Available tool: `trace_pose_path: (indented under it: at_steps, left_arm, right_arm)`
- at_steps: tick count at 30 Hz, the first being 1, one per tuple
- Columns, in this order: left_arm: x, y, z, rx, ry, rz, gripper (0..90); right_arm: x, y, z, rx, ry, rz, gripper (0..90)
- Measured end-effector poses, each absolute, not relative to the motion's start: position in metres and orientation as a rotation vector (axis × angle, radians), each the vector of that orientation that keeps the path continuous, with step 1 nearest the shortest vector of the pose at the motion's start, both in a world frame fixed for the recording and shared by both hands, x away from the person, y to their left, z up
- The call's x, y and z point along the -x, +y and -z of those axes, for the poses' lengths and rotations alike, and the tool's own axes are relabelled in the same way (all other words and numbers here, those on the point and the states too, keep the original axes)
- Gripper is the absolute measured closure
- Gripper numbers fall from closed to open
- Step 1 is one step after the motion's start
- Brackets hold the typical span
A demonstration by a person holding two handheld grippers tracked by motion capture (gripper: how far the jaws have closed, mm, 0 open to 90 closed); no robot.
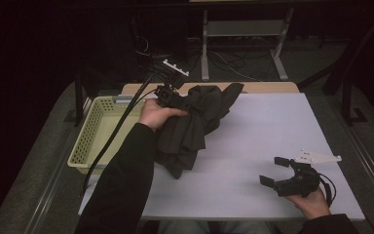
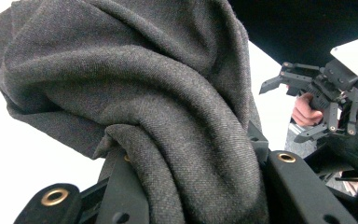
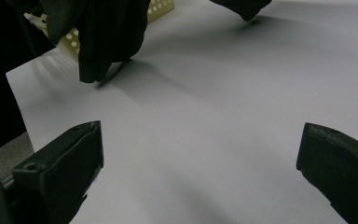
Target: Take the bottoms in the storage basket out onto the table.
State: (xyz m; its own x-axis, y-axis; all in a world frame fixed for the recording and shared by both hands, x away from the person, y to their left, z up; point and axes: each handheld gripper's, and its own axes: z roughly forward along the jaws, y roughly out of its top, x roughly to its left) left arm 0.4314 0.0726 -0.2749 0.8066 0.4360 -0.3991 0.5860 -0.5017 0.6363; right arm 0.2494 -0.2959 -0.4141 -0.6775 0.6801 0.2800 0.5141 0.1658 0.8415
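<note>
A dark grey cloth (image 1: 195, 122) hangs in a thick bunch over the left part of the white table (image 1: 272, 126), its lower end touching the surface. My left gripper (image 1: 175, 100) is shut on the cloth near its top, held above the table. In the left gripper view the grey cloth (image 2: 144, 93) bulges out between the two black jaws. My right gripper (image 1: 275, 170) rests near the table's front right, open, with nothing between its jaws. In the right gripper view a hanging end of the cloth (image 3: 102, 37) shows far off above the bare table (image 3: 214, 116).
A pale yellow perforated basket (image 1: 95, 134) stands at the table's left edge, beside the cloth. Cables trail from the left gripper toward the back. Behind the table is a dark floor with metal stand legs (image 1: 243, 44).
</note>
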Motion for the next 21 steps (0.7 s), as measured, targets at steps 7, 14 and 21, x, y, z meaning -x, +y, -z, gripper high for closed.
trace_pose_path:
  at_steps: [7, 14, 21]
  left_arm:
    - [-0.432, 0.061, 0.288, -2.183, 0.748, 0.271, 63.0]
    - [-0.43, 0.053, 0.295, -2.183, 0.739, 0.263, 62.9]
    - [-0.426, 0.041, 0.305, -2.202, 0.725, 0.261, 62.3]
  right_arm:
    - [-0.249, -0.296, 0.414, -1.177, 2.271, -1.534, 0.0]
    - [-0.249, -0.296, 0.414, -1.178, 2.273, -1.534, 0.1]
    - [-0.249, -0.296, 0.414, -1.178, 2.277, -1.532, 0.0]
